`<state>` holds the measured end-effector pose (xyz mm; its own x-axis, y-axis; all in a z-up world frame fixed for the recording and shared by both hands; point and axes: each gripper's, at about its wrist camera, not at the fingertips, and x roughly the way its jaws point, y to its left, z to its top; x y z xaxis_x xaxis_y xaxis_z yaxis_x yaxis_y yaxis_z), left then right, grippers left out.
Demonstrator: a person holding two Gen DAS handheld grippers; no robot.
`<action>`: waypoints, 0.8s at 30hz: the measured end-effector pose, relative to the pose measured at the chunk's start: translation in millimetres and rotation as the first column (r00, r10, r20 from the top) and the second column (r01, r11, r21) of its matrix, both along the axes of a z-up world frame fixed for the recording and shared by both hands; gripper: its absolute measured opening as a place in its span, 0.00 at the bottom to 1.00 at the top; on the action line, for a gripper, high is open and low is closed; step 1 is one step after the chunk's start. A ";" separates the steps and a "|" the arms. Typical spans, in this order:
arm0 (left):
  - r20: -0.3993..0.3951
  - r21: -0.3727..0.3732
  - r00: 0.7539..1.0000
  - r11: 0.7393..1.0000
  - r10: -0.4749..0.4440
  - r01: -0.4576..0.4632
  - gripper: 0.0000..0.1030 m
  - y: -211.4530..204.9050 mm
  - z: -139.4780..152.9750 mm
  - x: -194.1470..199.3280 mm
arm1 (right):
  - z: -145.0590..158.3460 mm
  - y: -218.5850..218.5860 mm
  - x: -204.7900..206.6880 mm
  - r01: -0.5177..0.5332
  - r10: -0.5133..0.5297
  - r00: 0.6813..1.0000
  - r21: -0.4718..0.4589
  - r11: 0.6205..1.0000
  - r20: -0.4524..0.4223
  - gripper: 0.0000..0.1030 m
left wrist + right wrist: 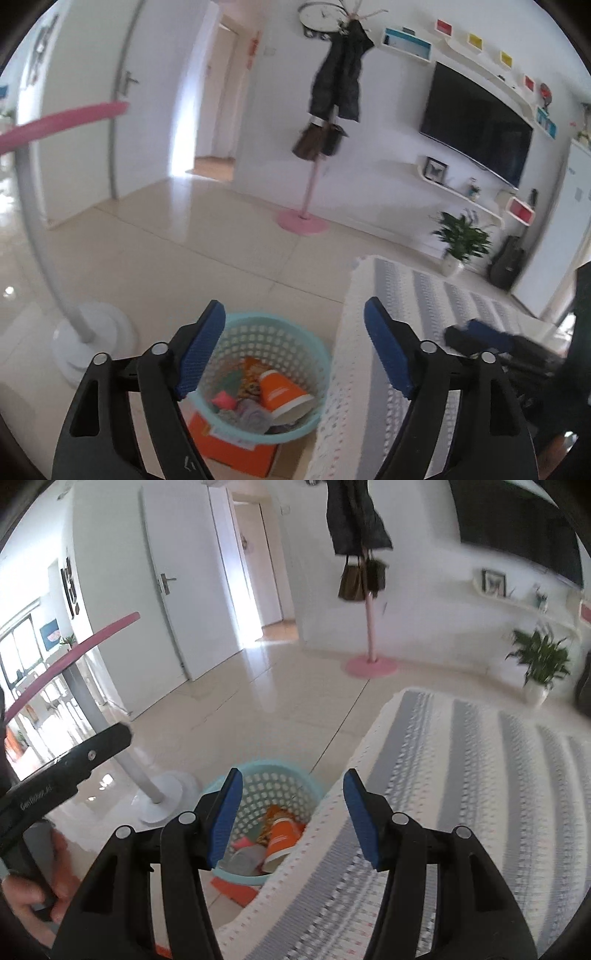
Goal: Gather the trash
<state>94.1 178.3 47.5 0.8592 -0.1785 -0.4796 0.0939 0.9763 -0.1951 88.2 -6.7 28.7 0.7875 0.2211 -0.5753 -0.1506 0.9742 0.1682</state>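
Now, step: both tools hang above the bin with nothing in them; judging by the filled bin, a drop seems done.
Left hand-held gripper (293,350): released, jaws spread wide, nothing between the blue pads, aimed down toward the basket.
Right hand-held gripper (291,819): also released, jaws apart and empty, over the near edge of the tabletop (461,775).
Person's hand (40,886): at the lower left of the right wrist view, gripping the handle of the other tool.
Trash basket (258,332): a turquoise perforated basket on the floor, just left of the striped-cloth tabletop, standing on or against an orange box (236,450).
Trash inside: an orange paper cup (282,393) lying on its side, a pink scrap (223,400), a printed wrapper and grey crumpled stuff.
Nearby: a white lamp base (88,339) on the floor left of the basket; a pink coat stand (303,221) far behind.
Risk: the basket looks light and sits partly under the cloth edge, so a low swing could tip it or snag the cloth.
Risk: the tools sit near each other and could knock together.
Unclear: whether more trash remains on the tabletop; none shows in either view.
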 end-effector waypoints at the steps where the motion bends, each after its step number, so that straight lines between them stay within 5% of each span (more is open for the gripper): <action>1: 0.011 0.011 1.000 1.000 0.024 -0.024 0.79 2.0 -0.9 -6.5 | 0.1 -1.3 -8.1 0.012 -0.012 1.000 -0.001 1.000 0.014 0.52; 7: 0.103 -0.002 0.984 0.989 0.147 -0.147 0.89 8.8 -21.3 -40.2 | -9.0 -10.0 -41.4 0.071 -0.072 0.997 0.033 0.997 0.037 0.52; 14: 0.077 0.078 0.985 0.984 0.154 -0.160 0.89 -7.4 -30.9 -38.6 | -12.2 -4.5 -64.3 0.137 -0.134 0.986 -0.019 0.990 0.094 0.52; 24: 0.062 0.076 0.979 0.978 0.192 -0.196 0.89 14.7 -42.1 -44.9 | -19.4 13.0 -72.4 0.158 -0.148 0.980 -0.065 0.985 0.133 0.52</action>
<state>49.2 193.0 5.4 0.8988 0.0321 -0.4373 -0.0907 0.9894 -0.1137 15.9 6.3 9.2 0.8763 0.0525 -0.4788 -0.0141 0.9964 0.0834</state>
